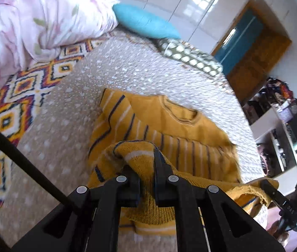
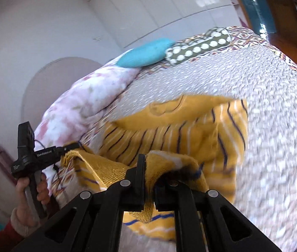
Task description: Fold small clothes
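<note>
both grippers, left and right, are clamped on the near hem of the yellow sweater, which lies on the bed. the hem is lifted; judging by that, next carry it far toward the collar and release evenly.

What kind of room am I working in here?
Most likely a bedroom: the yellow striped sweater lies on a bed's dotted cover, with a floral duvet and teal pillow beyond.
</note>
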